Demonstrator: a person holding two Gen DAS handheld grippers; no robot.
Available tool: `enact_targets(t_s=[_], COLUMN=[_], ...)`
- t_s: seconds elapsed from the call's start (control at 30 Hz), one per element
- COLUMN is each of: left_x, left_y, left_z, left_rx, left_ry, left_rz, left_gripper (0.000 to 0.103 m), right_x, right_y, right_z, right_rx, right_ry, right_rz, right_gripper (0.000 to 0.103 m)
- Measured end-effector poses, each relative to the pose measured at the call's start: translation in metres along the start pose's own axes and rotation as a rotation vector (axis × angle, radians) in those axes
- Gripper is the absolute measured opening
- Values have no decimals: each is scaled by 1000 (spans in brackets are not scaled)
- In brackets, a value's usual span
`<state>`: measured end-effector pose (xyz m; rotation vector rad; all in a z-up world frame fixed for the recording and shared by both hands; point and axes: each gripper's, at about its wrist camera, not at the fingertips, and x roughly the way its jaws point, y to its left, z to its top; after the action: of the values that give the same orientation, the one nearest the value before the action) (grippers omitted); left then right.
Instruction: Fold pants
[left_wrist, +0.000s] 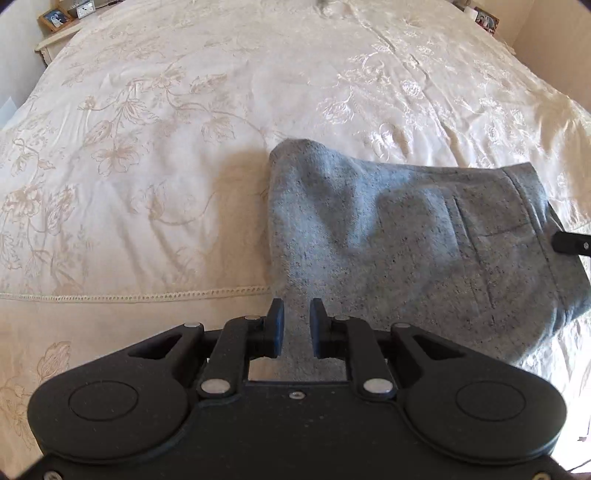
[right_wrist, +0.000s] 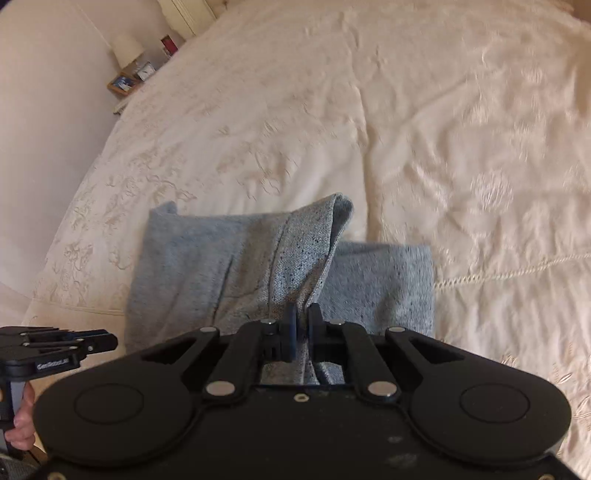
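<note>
One cream embroidered bedspread (left_wrist: 155, 155) is spread ahead of both fingers. On it lie grey sweatpants (left_wrist: 388, 229), folded. A fold is clamped by the right gripper (right_wrist: 300, 325); the left gripper (left_wrist: 296, 325) is held slightly apart over cloth.

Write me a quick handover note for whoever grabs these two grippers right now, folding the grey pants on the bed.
Left gripper: fingers a little apart with a strip of the grey pants between them; whether they grip it I cannot tell.
Right gripper: shut on a raised fold of the pants.
Pants: bunched near the edge of the bed, on the cream bedspread, partly folded over themselves, waistband and pocket to the right in the left view.
Done: some layers already doubled.
Left: lay the held fold down, flatten, finish folding.
</note>
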<state>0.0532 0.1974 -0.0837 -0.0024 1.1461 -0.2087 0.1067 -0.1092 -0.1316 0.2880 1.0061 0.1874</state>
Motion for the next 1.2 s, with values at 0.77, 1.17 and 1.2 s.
enact_targets(t_s=[0.77, 1.17, 1.2], left_x=[130, 88, 76], left_y=[-60, -65, -65], left_z=[91, 67, 60], left_rx=[80, 152, 161], left_ry=[147, 43, 25], left_rz=[10, 32, 35], left_gripper=[33, 32, 32], right_x=[37, 65, 61], right_y=[-12, -46, -50], right_z=[22, 12, 14], right_rx=[-116, -8, 30], right_ry=[3, 68, 69], right_rz=[-301, -286, -271], right_gripper=[20, 48, 48])
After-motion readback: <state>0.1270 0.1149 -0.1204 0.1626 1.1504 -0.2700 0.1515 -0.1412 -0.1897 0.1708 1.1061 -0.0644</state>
